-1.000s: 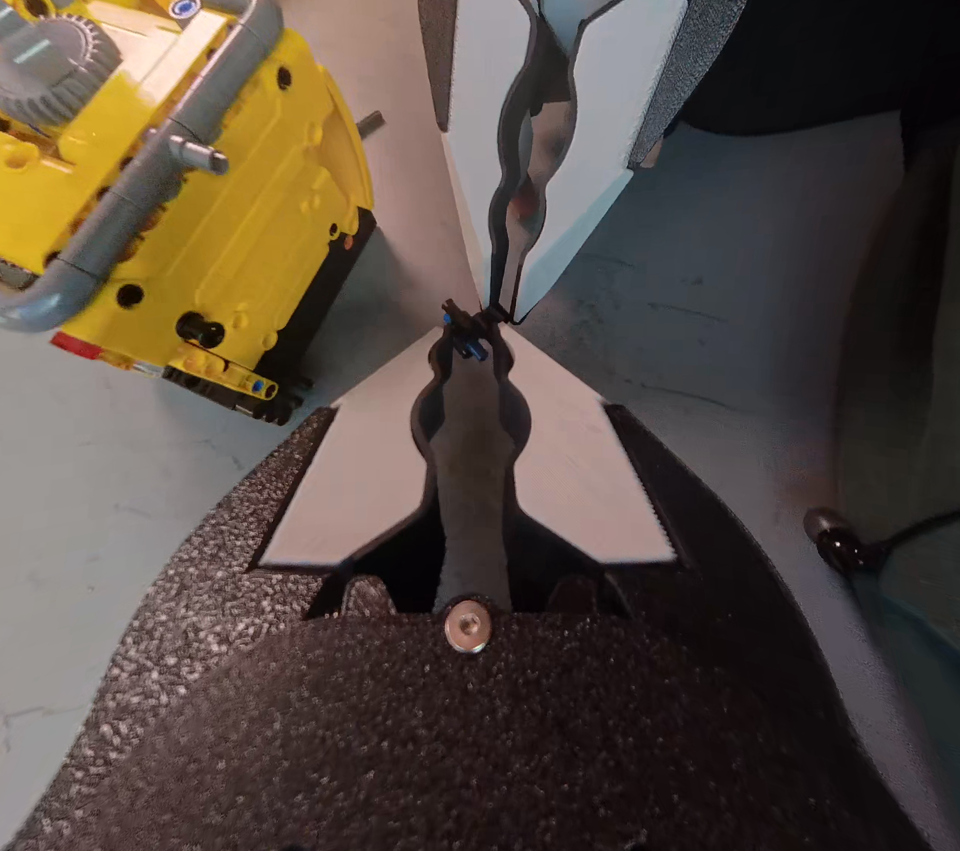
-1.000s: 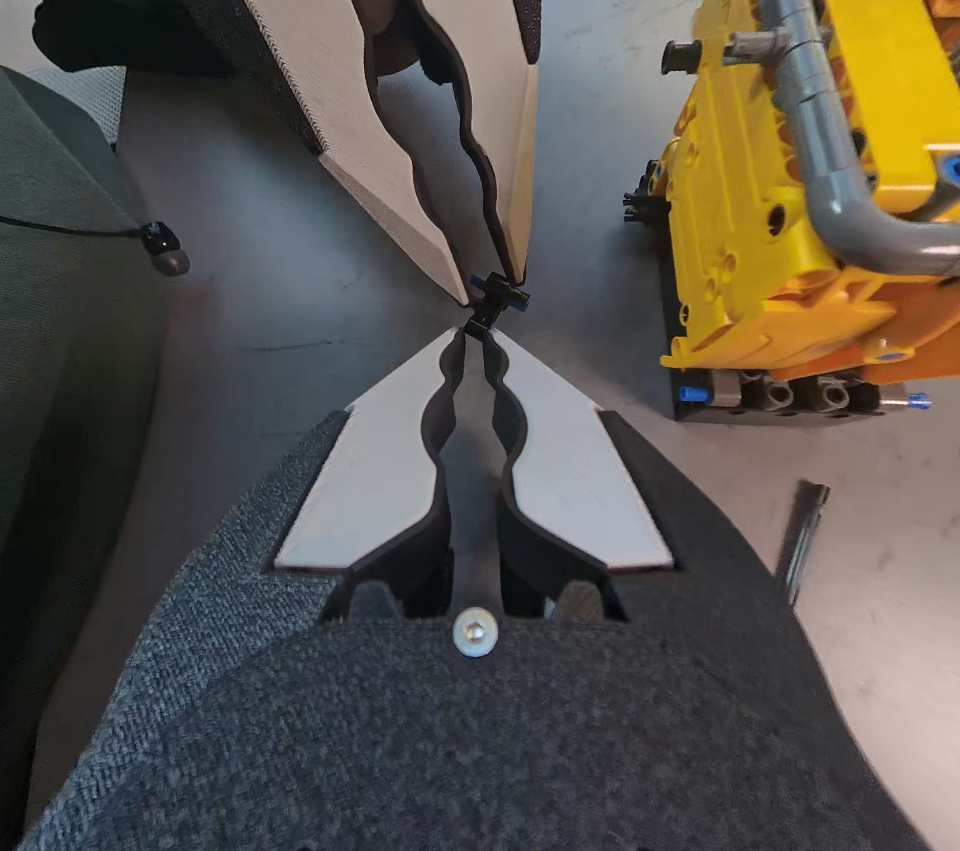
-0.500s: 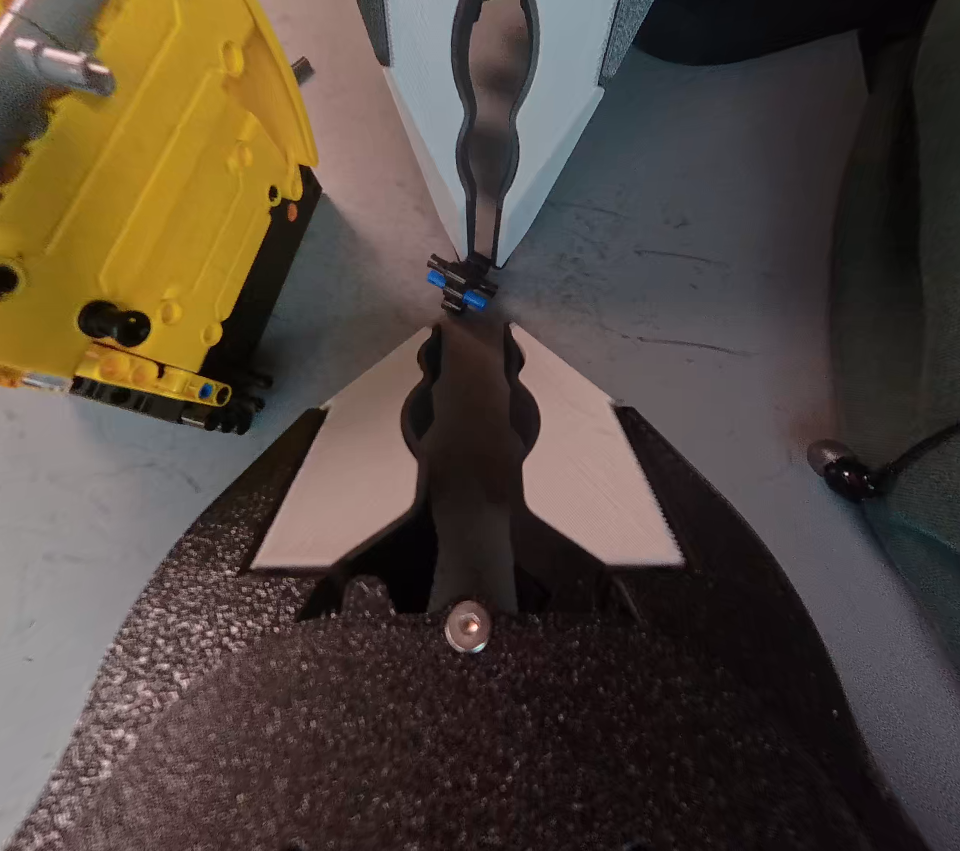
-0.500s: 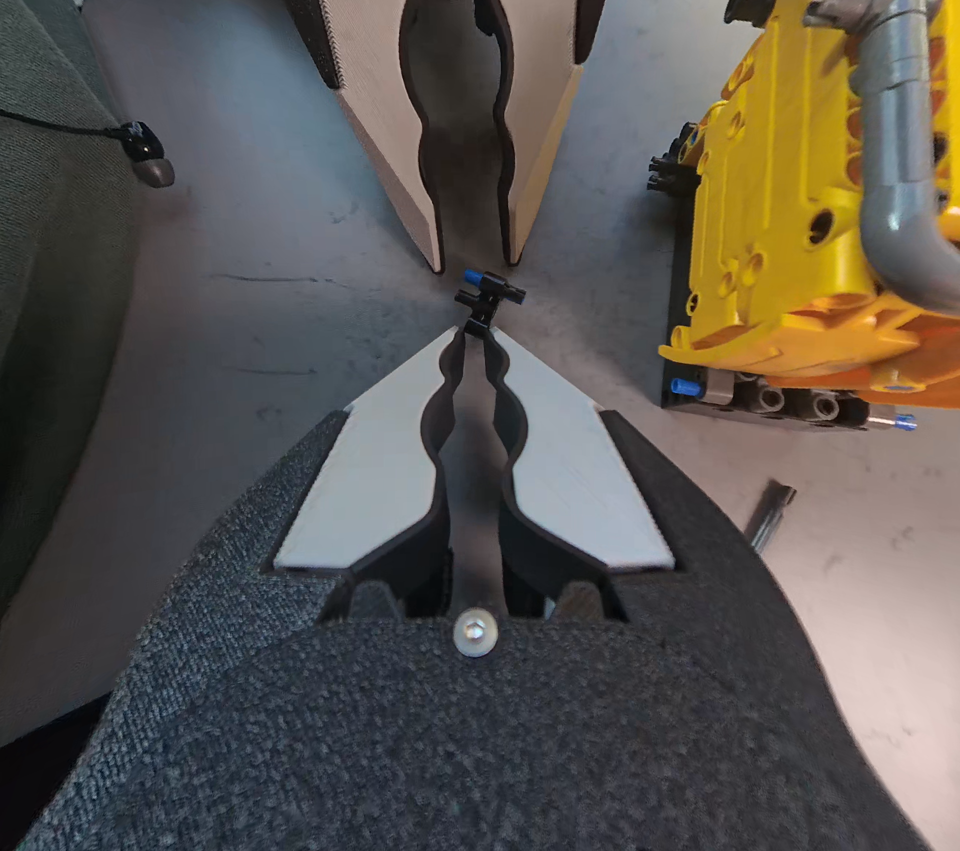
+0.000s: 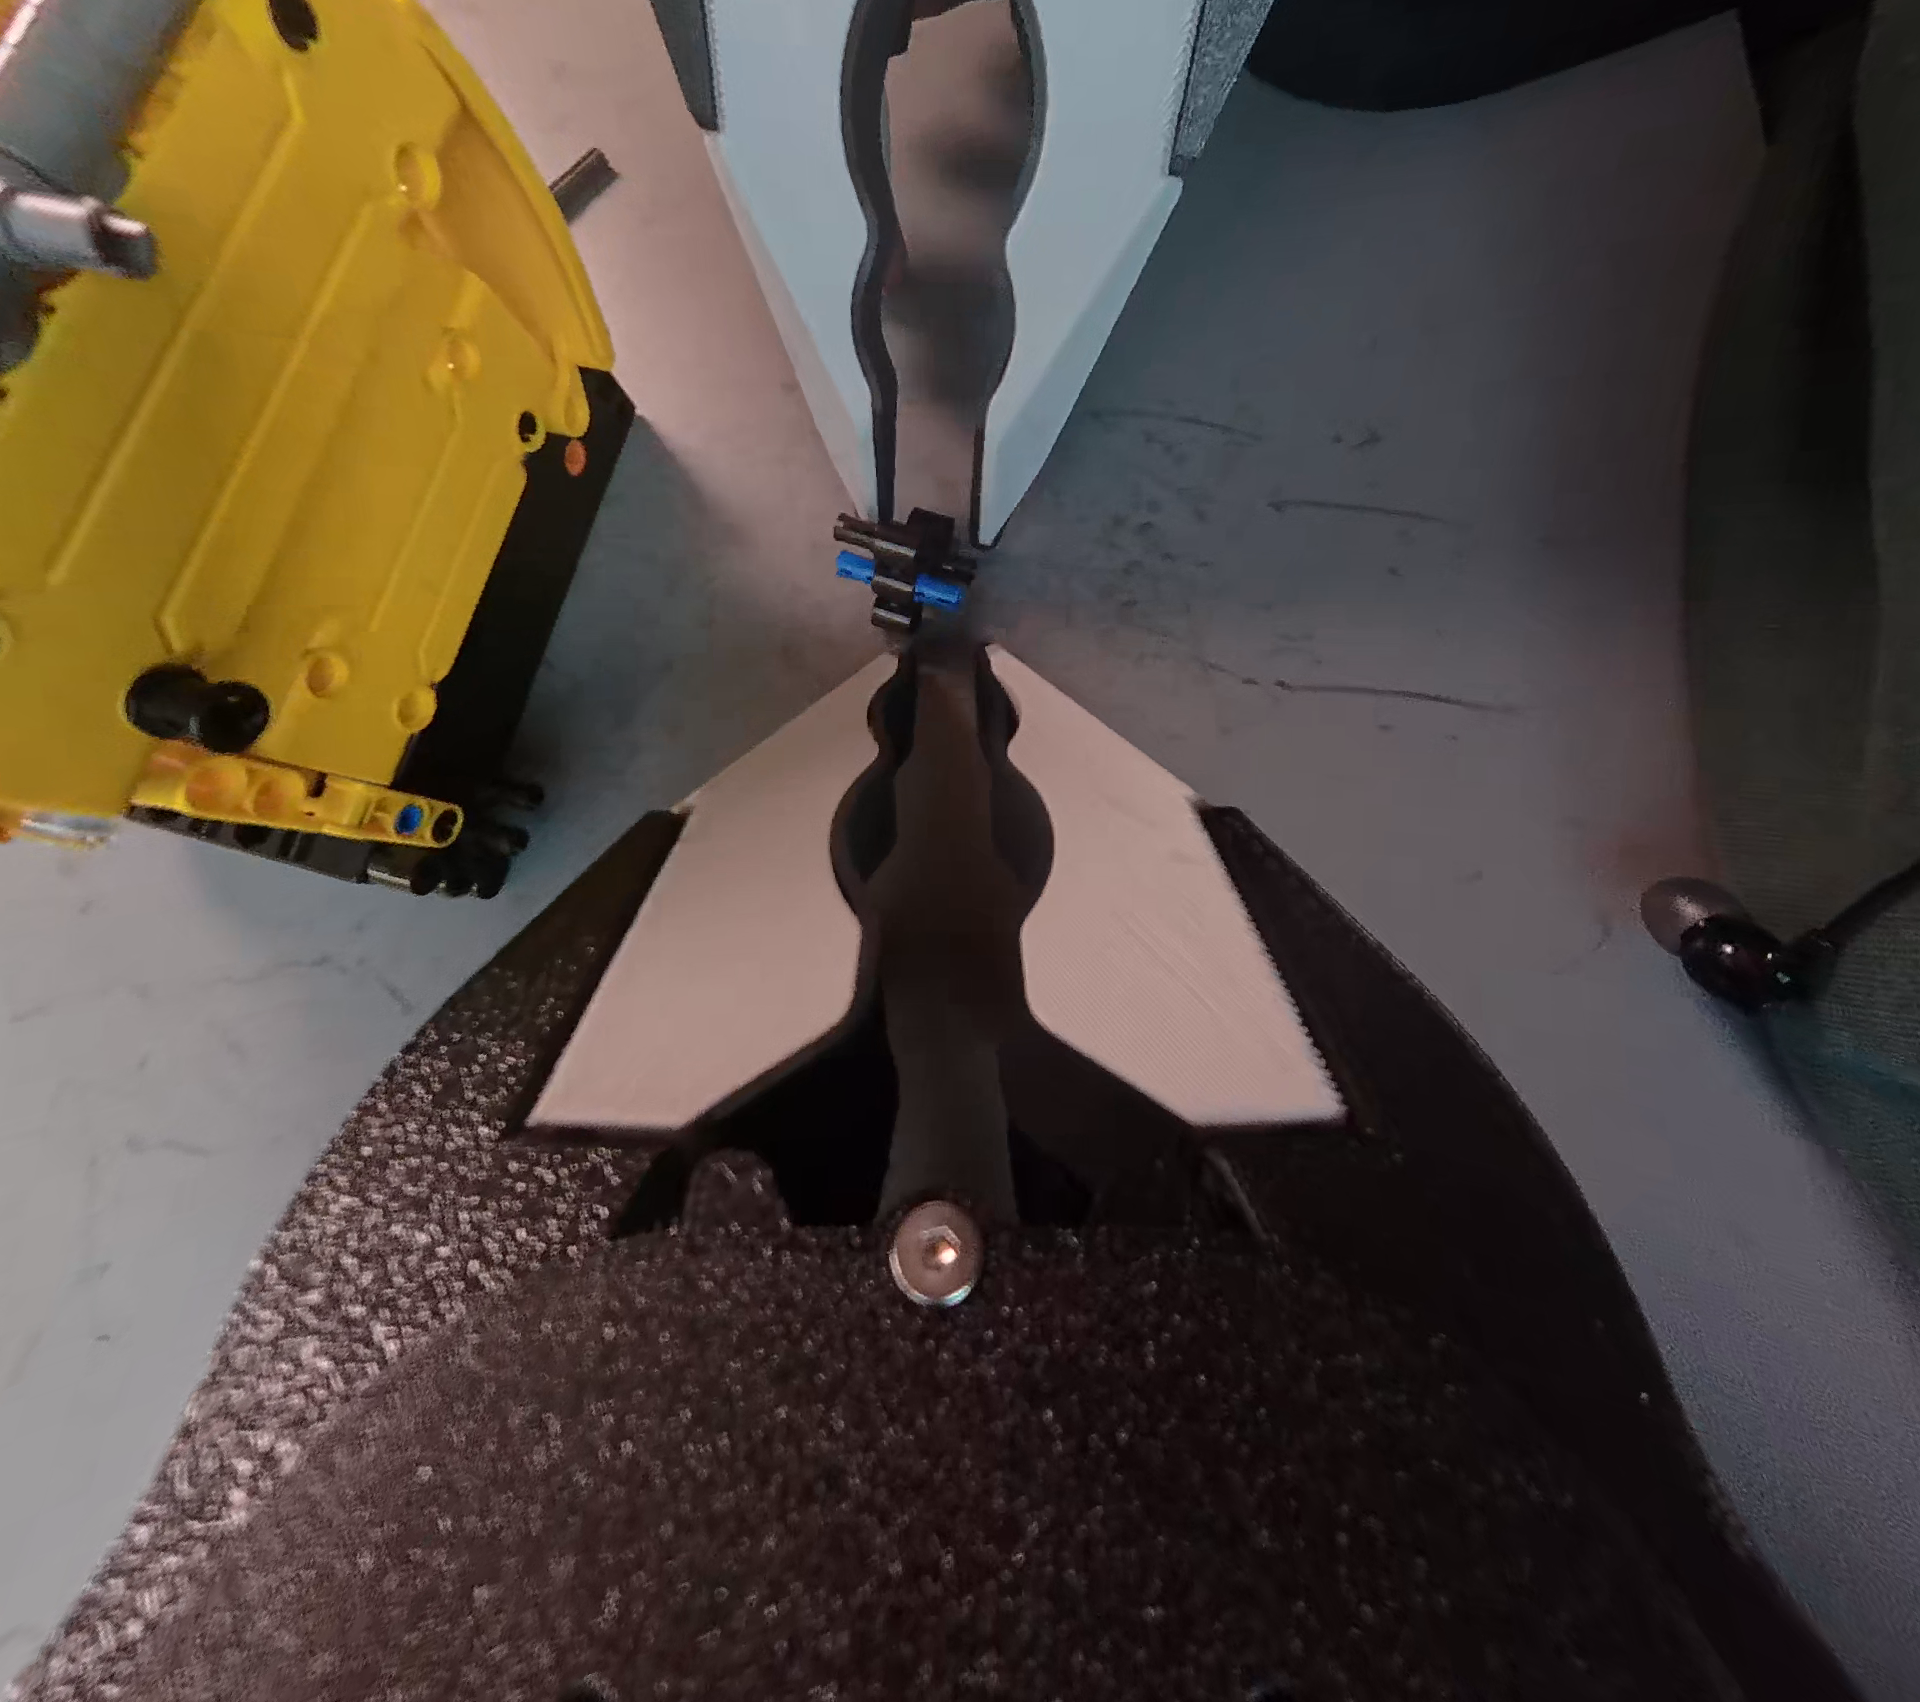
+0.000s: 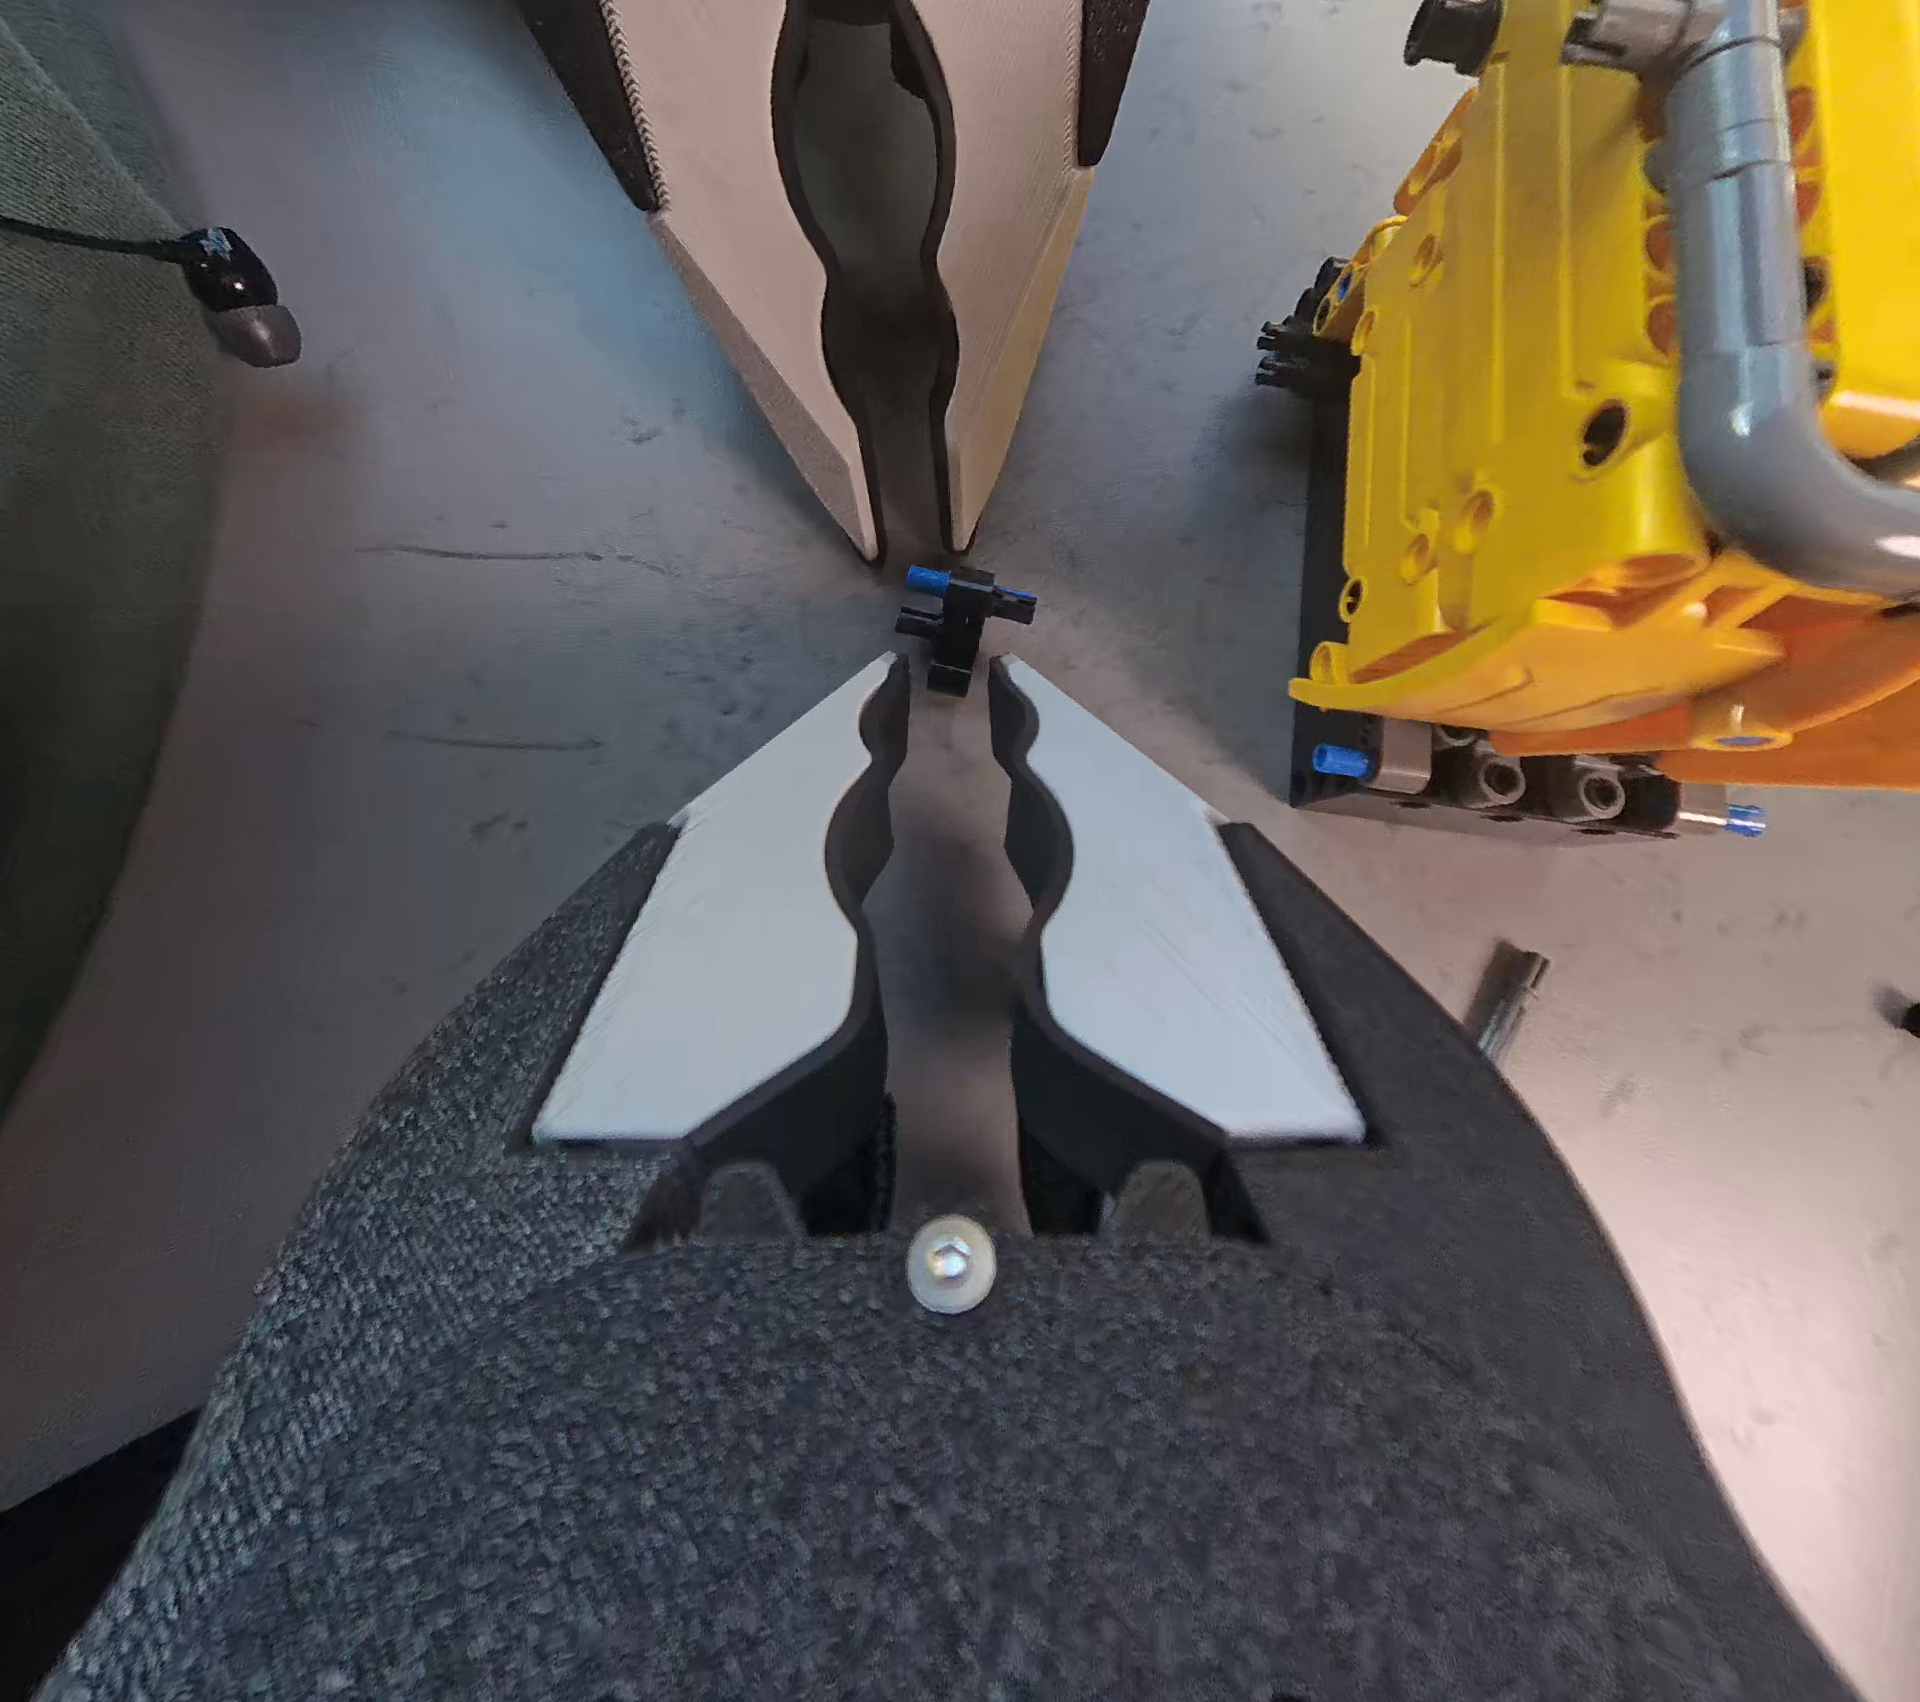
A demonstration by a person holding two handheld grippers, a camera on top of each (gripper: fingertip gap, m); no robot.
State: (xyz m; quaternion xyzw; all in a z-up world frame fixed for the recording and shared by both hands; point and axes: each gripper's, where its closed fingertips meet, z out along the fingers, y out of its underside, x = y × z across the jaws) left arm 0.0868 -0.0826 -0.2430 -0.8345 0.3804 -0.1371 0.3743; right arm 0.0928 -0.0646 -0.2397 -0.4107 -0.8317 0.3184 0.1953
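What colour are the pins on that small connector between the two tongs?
One blue and one black pin, through a black connector. The right wrist view shows it best.

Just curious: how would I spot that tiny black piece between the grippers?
Beside the yellow brick-built toy machine, the left gripper and right gripper point tip to tip. Between them is a tiny black plastic connector with blue pins, detached from it.

A small black connector piece (image 6: 954,613) with blue pins through it sits over the grey table (image 6: 540,613). It lies in the middle, one end between the slightly parted tips of the right gripper (image 6: 945,665). The left gripper (image 5: 940,660) tips are just beside its other end.
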